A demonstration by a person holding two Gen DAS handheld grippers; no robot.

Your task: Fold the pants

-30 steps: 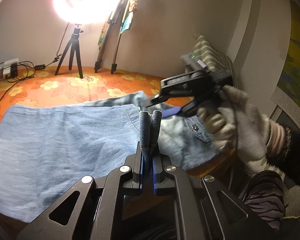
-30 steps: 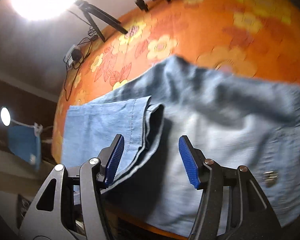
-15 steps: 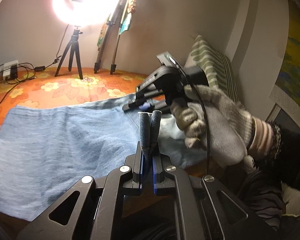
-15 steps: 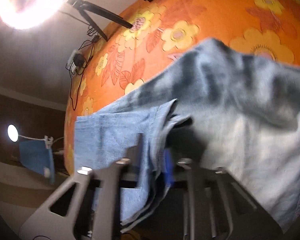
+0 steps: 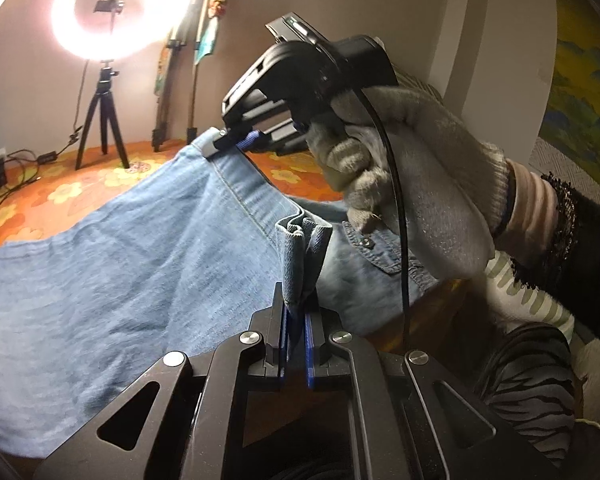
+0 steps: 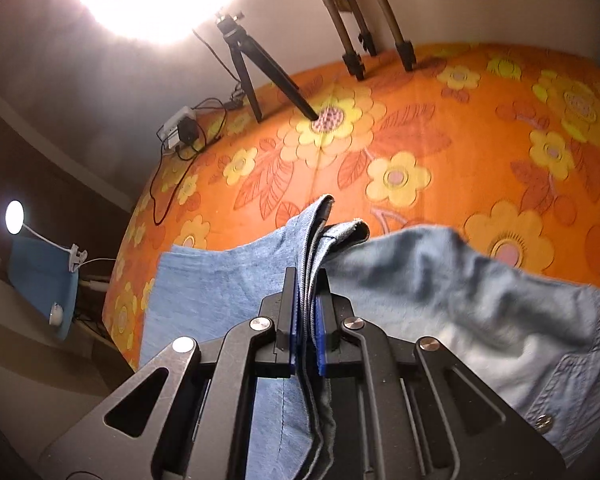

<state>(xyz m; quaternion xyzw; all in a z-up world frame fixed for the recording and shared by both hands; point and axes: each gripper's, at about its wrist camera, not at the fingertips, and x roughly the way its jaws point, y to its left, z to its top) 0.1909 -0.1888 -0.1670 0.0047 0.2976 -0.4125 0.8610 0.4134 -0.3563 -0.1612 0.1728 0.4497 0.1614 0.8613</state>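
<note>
Light blue denim pants (image 5: pixel 120 264) lie across an orange flowered bed cover (image 6: pixel 420 140). My left gripper (image 5: pixel 298 300) is shut on a bunched hem edge of the pants near their near side. My right gripper (image 6: pixel 308 312) is shut on the far end of the same hem, several layers between its blue pads. In the left wrist view the right gripper (image 5: pixel 236 142), held by a gloved hand (image 5: pixel 412 184), lifts that hem corner above the bed. The hem runs taut between the two grippers. The buttoned waist part (image 6: pixel 540 360) lies at the right.
A ring light on a black tripod (image 5: pixel 100 92) stands on the bed at the back, with more tripod legs (image 6: pixel 364 40) beside it. A power strip and cables (image 6: pixel 180 132) lie at the back left. A clip lamp (image 6: pixel 16 216) shines beyond the bed's left edge.
My right gripper has closed on the pants hem and lifted it up and away from the bed. My left gripper has stayed shut on the hem and risen a little.
</note>
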